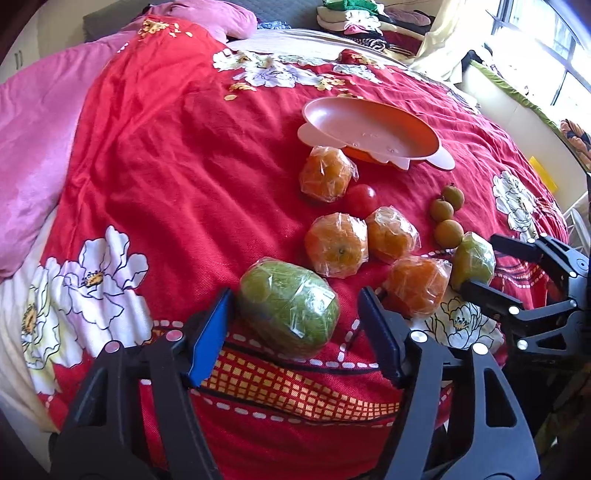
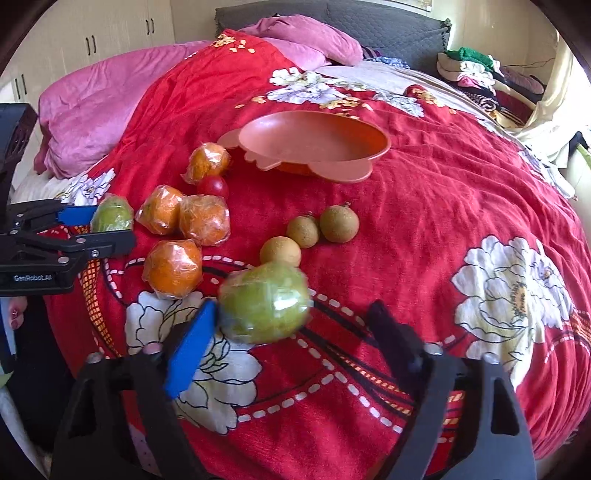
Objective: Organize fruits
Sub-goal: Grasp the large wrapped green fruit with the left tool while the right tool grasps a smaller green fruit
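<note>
Wrapped fruits lie on a red floral bedspread. My left gripper (image 1: 295, 306) is open around a large wrapped green fruit (image 1: 290, 308), its fingers apart from it on both sides. My right gripper (image 2: 291, 321) is open around another wrapped green fruit (image 2: 264, 301), which lies close to its left blue pad (image 2: 192, 350). Several wrapped oranges (image 1: 336, 245) (image 2: 173, 267), a red tomato (image 1: 361, 199) (image 2: 213, 185) and three brown longans (image 2: 303, 230) (image 1: 447, 214) lie between the grippers and an empty orange bowl (image 1: 332, 122) (image 2: 277, 136).
Pink pillows (image 2: 92, 110) lie at the far left of the bed. A pile of folded clothes (image 2: 480, 74) sits at the far right corner. A window (image 1: 546, 40) is on the right. White cupboards (image 2: 92, 33) stand behind the bed.
</note>
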`<state>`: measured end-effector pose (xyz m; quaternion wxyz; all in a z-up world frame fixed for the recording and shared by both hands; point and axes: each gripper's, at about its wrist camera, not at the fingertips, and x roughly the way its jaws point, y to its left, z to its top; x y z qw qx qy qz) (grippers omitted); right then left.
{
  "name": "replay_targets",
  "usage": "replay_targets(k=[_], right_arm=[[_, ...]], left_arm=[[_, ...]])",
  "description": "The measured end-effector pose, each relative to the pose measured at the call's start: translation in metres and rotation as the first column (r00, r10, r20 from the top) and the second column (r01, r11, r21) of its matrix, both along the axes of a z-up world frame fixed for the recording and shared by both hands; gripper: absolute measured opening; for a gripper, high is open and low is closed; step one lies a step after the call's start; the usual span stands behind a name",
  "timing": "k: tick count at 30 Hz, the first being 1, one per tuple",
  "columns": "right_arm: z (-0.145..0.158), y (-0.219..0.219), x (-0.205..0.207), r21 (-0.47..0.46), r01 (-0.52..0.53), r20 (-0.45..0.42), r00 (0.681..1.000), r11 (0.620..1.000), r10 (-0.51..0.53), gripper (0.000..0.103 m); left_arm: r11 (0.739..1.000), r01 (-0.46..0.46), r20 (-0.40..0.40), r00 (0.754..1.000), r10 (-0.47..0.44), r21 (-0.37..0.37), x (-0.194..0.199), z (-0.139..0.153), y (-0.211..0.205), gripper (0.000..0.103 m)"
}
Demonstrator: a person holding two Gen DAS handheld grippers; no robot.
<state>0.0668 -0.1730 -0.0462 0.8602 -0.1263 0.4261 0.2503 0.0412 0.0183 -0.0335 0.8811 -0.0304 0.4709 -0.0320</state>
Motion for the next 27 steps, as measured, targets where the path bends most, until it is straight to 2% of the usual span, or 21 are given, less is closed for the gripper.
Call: replay_targets(k=[7, 12, 19, 27], right_arm=[[-0.003, 0.007, 0.001, 0.005, -0.038, 0.003, 0.999, 0.999, 0.038, 0.061], [-0.003, 0.004, 0.005, 0.043, -0.045, -0.007, 0.999, 0.998, 0.046, 0.051], [0.000, -0.005, 0.008, 0.108, -0.030, -0.039, 0.999, 0.994, 0.034, 0.049], [0.011, -0.012, 0.005, 0.145, -0.018, -0.029, 0.999, 0.989, 0.023, 0.049]], left_arm=[[1.000, -0.003, -0.006, 1.000, 0.003, -0.014, 0.005, -0.004, 0.003, 0.053], [0.999, -0.007, -0.011, 1.000, 0.007, -0.034, 0.008, -0.006, 0.009, 0.046], [0.998, -0.003, -0.011, 1.000, 0.002, -0.065, 0.011, -0.006, 0.014, 0.046], [0.995, 0.001, 0.000, 1.000, -0.001, -0.103, 0.006, 0.003, 0.017, 0.045]])
